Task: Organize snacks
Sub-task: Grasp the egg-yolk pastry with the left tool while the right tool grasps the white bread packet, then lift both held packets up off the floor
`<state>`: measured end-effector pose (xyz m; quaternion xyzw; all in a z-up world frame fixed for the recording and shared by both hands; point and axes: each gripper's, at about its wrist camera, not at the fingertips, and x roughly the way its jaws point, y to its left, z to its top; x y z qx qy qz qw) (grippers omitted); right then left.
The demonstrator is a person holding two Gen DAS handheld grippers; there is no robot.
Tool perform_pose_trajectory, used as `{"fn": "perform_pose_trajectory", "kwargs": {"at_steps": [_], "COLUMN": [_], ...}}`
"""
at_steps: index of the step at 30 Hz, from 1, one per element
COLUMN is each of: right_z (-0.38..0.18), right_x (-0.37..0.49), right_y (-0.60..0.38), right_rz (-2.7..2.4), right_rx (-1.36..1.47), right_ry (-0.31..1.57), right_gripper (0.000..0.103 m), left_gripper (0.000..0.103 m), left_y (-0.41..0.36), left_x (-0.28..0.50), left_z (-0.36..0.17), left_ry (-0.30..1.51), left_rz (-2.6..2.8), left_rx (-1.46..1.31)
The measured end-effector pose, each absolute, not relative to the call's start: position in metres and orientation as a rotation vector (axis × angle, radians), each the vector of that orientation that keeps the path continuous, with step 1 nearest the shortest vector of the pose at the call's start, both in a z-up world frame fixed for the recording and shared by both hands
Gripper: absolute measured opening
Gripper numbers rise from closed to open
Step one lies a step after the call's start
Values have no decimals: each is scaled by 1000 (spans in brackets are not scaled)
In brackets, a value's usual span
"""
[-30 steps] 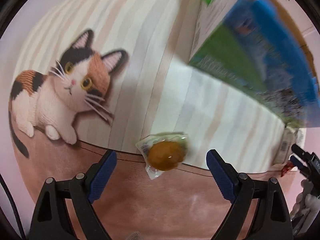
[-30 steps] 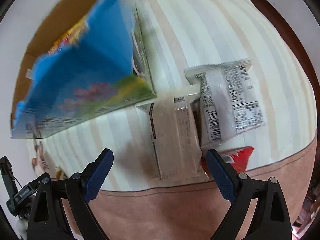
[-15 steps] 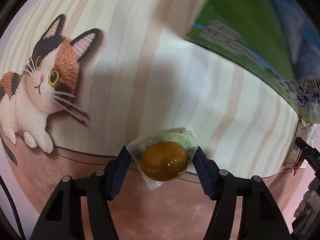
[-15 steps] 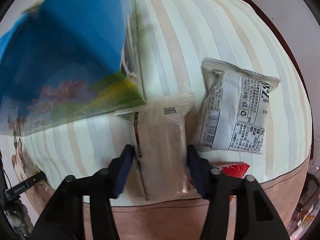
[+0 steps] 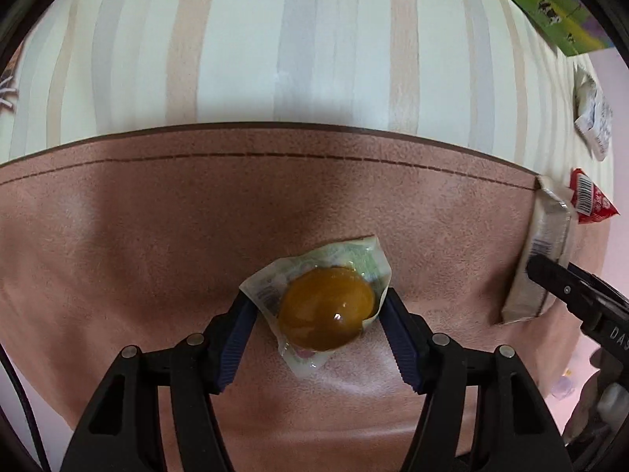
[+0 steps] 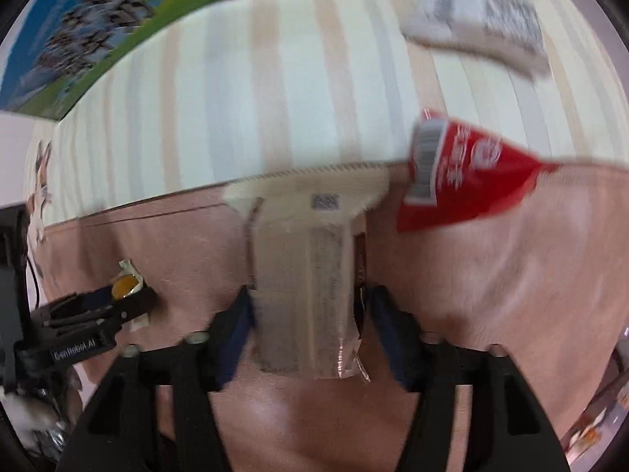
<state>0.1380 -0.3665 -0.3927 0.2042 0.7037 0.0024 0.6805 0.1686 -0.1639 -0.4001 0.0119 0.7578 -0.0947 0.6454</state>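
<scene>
A small clear-wrapped jelly cup point(image 5: 326, 306) with an amber filling lies on the brown border of the mat point(image 5: 157, 236). My left gripper point(image 5: 316, 301) points down at it, and its blue pads press the wrapper from both sides. In the right wrist view a long beige snack packet point(image 6: 302, 259) lies between the fingers of my right gripper point(image 6: 310, 297). Those jaws are opening, and a narrow gap shows at the right pad point(image 6: 377, 306). The same packet point(image 5: 542, 244) appears at the right edge of the left wrist view.
A red packet point(image 6: 464, 173) lies just right of the beige one, and a white printed packet point(image 6: 483, 19) lies farther back. A blue and green box point(image 6: 98, 19) stands at the back left on the striped cloth. A cat print point(image 6: 41, 181) is at the far left.
Both grippers closed around their snacks and pulled them from the striped cloth onto the brown border. The right jaws have since widened again. The box has slid toward the top of both views.
</scene>
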Motion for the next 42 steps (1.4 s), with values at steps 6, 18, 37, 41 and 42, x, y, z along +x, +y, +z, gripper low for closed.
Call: {"fn": "perform_pose_trajectory", "kwargs": {"at_steps": [6, 18, 37, 41, 42], "right_z": [-416, -419, -378, -362, -356], "right_x": [145, 139, 146, 133, 131], "right_y": [-361, -324, -352, -342, -339], "right_rz": [-4, -42, -93, -82, -79], "right_rx": [505, 251, 304, 298, 296], "right_ry": [1564, 1544, 1504, 1493, 1488], "right_gripper": [103, 84, 62, 62, 62], "left_gripper": [62, 62, 53, 49, 47], "left_y": [-168, -142, -140, -140, -140], "left_x": [181, 157, 155, 152, 151], "left_z": [-410, -397, -400, -397, -396], "left_ry": [1737, 1730, 1710, 1702, 1702], "left_rz": [-207, -201, -203, -209, -211], "left_rx": [20, -3, 32, 30, 27]}}
